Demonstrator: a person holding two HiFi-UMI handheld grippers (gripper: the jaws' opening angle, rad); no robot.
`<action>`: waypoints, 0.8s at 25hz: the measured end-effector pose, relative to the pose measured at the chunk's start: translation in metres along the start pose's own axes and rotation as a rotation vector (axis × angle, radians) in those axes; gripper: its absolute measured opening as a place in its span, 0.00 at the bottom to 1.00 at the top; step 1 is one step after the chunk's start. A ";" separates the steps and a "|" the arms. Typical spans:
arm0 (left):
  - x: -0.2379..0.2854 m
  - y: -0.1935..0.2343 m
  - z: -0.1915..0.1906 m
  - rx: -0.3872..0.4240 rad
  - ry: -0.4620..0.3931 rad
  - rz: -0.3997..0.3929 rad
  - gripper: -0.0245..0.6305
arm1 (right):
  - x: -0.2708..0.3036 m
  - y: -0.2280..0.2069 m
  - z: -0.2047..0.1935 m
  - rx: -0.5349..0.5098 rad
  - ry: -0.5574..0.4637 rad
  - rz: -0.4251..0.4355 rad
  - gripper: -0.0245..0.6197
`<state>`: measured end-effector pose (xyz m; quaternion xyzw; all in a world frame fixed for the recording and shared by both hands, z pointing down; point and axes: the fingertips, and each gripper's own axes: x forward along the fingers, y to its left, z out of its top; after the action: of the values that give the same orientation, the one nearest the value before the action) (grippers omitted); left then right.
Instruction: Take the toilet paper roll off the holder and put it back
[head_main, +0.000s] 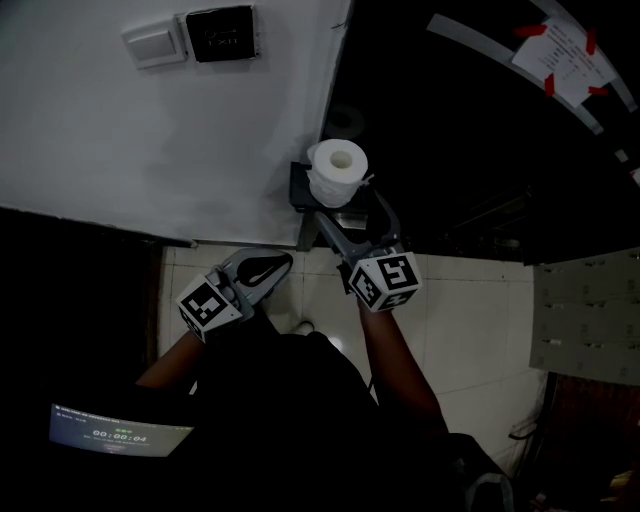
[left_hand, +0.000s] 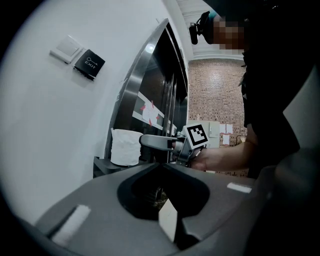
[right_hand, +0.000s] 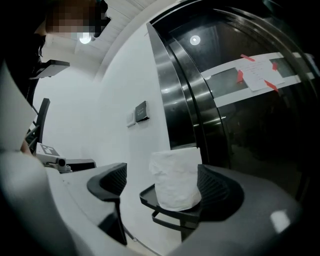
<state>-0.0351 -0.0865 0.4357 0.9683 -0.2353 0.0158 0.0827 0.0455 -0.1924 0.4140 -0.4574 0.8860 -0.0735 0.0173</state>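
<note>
Two hand-held grippers point level toward a white wall that meets a dark glass door on its right. The toilet paper roll stands upright on the black holder, a small shelf fixed at the wall's edge beside the door frame. The right gripper is at the holder with its jaws spread wide. The roll stands between them, close against the right-hand pad and well apart from the left-hand one, so it is not clamped. The left gripper is nearer the person and to the left, over the tiled floor, its jaws together on nothing. On the far wall are a light switch and a black exit button.
</note>
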 end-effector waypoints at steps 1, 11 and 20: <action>0.000 0.000 0.000 -0.004 0.003 0.000 0.04 | 0.002 -0.003 0.000 -0.005 0.005 -0.014 0.72; 0.000 0.008 -0.003 -0.009 0.001 0.016 0.04 | 0.031 -0.018 -0.003 -0.059 0.077 -0.058 0.83; 0.000 0.014 -0.006 -0.012 0.005 0.026 0.04 | 0.051 -0.028 -0.007 -0.090 0.131 -0.078 0.83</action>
<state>-0.0417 -0.0973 0.4432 0.9646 -0.2476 0.0177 0.0889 0.0380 -0.2491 0.4266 -0.4862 0.8692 -0.0639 -0.0639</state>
